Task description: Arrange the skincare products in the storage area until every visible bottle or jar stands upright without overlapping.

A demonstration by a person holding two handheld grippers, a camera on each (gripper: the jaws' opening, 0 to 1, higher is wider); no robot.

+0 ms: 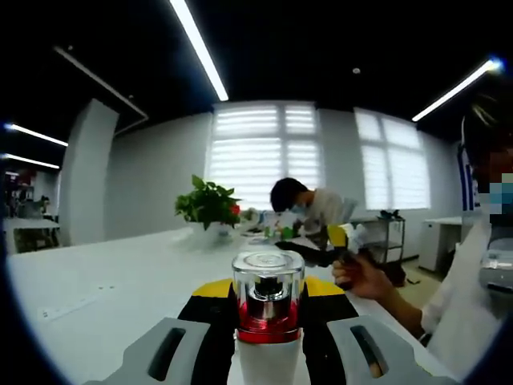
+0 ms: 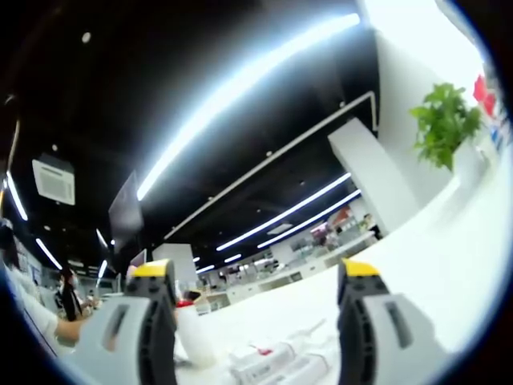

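Note:
My left gripper (image 1: 267, 303) is shut on a bottle (image 1: 268, 309) with a clear square cap, a red collar and a white body. The bottle stands upright between the yellow-tipped jaws, above the white table (image 1: 120, 281). To the right, a hand (image 1: 362, 277) holds another yellow-tipped gripper (image 1: 340, 239). In the tilted right gripper view, my right gripper (image 2: 256, 321) stands open with nothing between its jaws. Beyond it a white bottle with a red top (image 2: 192, 333) stands on the table, and white tubes (image 2: 276, 359) lie beside it.
A potted green plant (image 1: 208, 207) (image 2: 446, 120) stands at the table's far end. A seated person (image 1: 309, 210) works behind it, and another person's sleeve (image 1: 465, 297) is at the right edge. A small cart (image 1: 389, 233) stands by the windows.

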